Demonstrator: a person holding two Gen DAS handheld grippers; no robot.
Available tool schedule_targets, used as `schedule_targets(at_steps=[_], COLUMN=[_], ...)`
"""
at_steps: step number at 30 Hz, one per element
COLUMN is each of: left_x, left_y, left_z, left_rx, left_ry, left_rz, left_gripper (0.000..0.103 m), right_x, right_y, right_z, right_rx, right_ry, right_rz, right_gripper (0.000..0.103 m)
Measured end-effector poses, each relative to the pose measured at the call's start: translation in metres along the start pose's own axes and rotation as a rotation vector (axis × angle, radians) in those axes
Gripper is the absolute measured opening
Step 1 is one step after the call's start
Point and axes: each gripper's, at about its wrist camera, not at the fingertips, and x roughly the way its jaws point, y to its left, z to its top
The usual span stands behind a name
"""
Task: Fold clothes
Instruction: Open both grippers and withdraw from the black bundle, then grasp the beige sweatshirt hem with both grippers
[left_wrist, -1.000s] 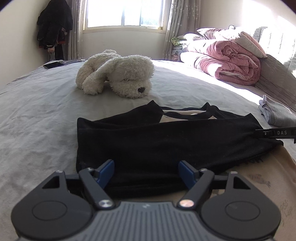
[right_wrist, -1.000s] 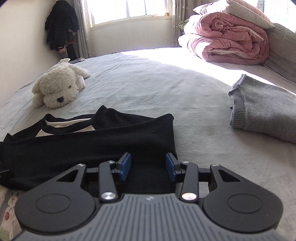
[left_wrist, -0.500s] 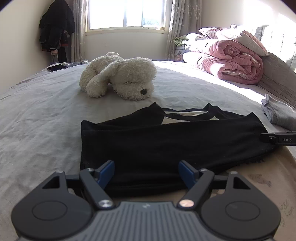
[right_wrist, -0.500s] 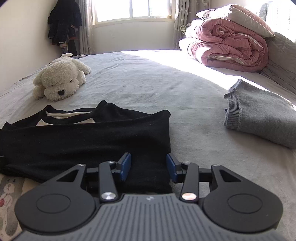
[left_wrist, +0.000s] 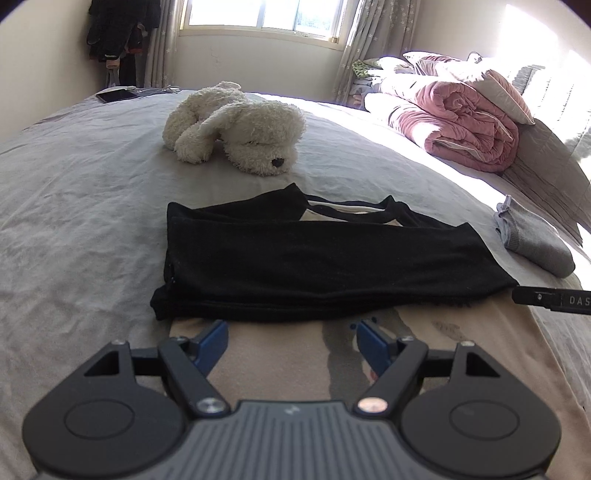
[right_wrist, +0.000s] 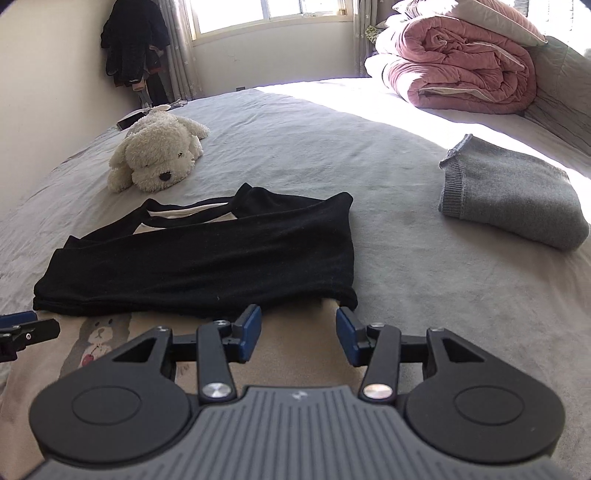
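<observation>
Both grippers are drawing back toward me, off the black band and over the beige front of the shirt (left_wrist: 332, 254).

I am holding the left gripper (left_wrist: 291, 341) wide, nothing between its pads; the right gripper (right_wrist: 298, 334) is opening, narrower, also empty. The shirt is lying flat near me on the grey bed (left_wrist: 74, 206), sleeves folded across it, with the plush dog (left_wrist: 240, 129) beyond it and a folded grey sweater (right_wrist: 509, 195) to its right.
</observation>
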Motion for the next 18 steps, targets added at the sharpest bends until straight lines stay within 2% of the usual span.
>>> schedule_targets(at_steps=[4,9,11,16,18], left_x=[-0.019,-0.047,-0.056,-0.078,-0.084], left_y=[-0.014,-0.023,-0.025,-0.021,-0.014], left_z=[0.0,-0.002,-0.005,-0.018,-0.024], left_rx=[0.085,0.116,0.127,0.132,0.119], left_ry=[-0.002,0.015,0.04,0.109,0.142], left_rz=[0.028,0.024,0.01,-0.05,-0.085], left_gripper=[0.081,0.091,0.092,0.1,0.101], right_x=[-0.023,-0.051,-0.06,-0.081,-0.086], right_y=[0.0,-0.004,-0.007,-0.013,-0.017], right_z=[-0.011,-0.022,-0.026,-0.039,-0.046], right_rx=[-0.033,-0.038,-0.023,0.005,0.021], right_ry=[0.014,0.024,0.034,0.058,0.07], right_rz=[-0.017,-0.045,-0.045,0.001,0.028], right_gripper=[0.051,0.055,0.06,0.063,0.064])
